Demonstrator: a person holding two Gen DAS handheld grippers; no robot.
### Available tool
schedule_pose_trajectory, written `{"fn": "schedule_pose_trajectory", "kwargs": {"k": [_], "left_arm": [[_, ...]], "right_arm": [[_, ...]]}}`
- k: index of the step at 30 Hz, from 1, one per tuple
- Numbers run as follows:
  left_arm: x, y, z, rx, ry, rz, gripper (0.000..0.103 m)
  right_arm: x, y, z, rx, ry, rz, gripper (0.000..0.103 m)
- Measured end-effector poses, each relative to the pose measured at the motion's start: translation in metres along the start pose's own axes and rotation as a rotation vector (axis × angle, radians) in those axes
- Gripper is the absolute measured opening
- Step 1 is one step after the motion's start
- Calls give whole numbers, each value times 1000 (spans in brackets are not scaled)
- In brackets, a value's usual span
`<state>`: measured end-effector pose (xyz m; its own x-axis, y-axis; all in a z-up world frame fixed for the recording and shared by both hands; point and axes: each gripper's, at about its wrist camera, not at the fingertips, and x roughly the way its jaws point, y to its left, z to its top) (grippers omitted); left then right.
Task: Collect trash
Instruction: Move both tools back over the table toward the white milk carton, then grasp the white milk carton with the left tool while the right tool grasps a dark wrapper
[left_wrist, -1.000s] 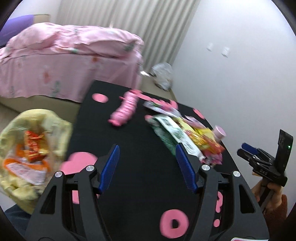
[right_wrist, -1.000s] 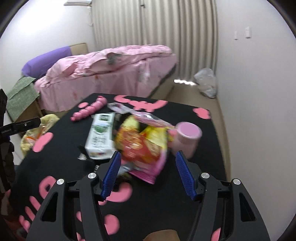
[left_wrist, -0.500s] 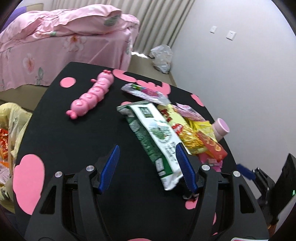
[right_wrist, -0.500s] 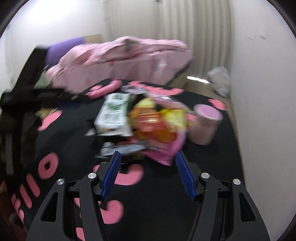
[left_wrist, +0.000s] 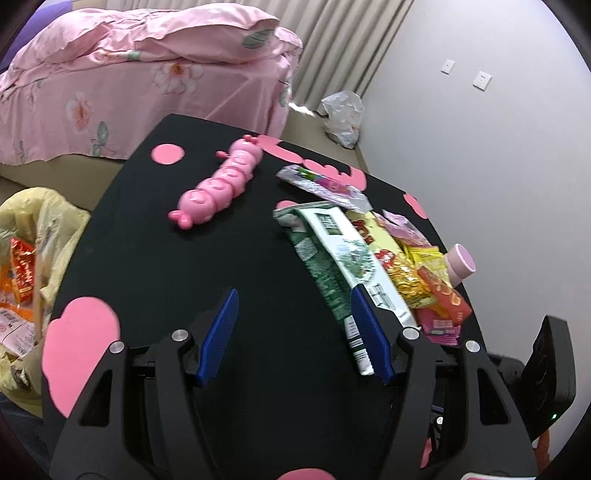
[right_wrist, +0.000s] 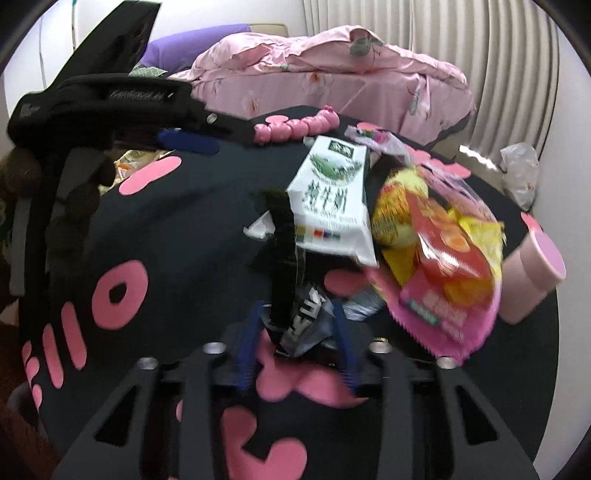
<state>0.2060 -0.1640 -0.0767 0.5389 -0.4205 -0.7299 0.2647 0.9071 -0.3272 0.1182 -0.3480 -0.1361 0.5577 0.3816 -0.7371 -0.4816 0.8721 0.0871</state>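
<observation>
A round black table (left_wrist: 229, 258) with pink shapes printed on it fills both views. Its left half is mostly bare, giving open room between a pink caterpillar toy (left_wrist: 218, 182) near the far edge and the left gripper (left_wrist: 295, 334). The trash lies heaped on the right half, reaching close to the right rim: a green and white carton (left_wrist: 336, 254), a yellow snack bag (left_wrist: 402, 269), a pink and orange wrapper (right_wrist: 447, 291), and a clear wrapper (left_wrist: 325, 186) farther back. A pink cup (left_wrist: 460, 264) stands at the right rim beside the heap. Just off the table's left edge sits a yellow plastic bag (left_wrist: 33, 236) with orange wrappers inside.

Beyond the table is a bed (left_wrist: 129, 74) with a pink floral cover, pale pleated curtains (left_wrist: 343, 48), a white wall, and a crumpled white bag (left_wrist: 341, 116) on the floor by the wall.

The left gripper hovers over bare table, its blue fingers spread wide and holding nothing; its right finger overlaps the near end of the carton in view. The right gripper (right_wrist: 295, 347) has just been closing, its fingers now narrow, with a crumpled dark and silver wrapper (right_wrist: 303, 325) between them at the near edge of the heap. Blur hides whether the pads press on it.
</observation>
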Motion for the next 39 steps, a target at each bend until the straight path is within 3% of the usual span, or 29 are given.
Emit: {"fn": "schedule_pose_trajectory", "kwargs": {"k": [5, 12, 18, 24, 29, 33, 39], "left_arm": [[26, -32, 11, 87, 65, -31, 64], [64, -80, 40, 213, 6, 180, 64], [89, -97, 25, 399, 36, 286, 65], [62, -55, 12, 323, 47, 180, 65], [54, -31, 11, 287, 128, 37, 65], [63, -38, 22, 293, 137, 47, 65], [98, -48, 34, 315, 223, 111, 61]], "right_arm": [[-23, -14, -27, 70, 0, -54, 31], [-40, -26, -46, 165, -28, -91, 31], [-45, -29, -46, 195, -60, -74, 34], [-60, -44, -48, 272, -138, -50, 45], [-69, -54, -47, 295, -166, -21, 53], [-73, -56, -43, 269, -182, -35, 58], [-74, -48, -45, 213, -110, -163, 58]]}}
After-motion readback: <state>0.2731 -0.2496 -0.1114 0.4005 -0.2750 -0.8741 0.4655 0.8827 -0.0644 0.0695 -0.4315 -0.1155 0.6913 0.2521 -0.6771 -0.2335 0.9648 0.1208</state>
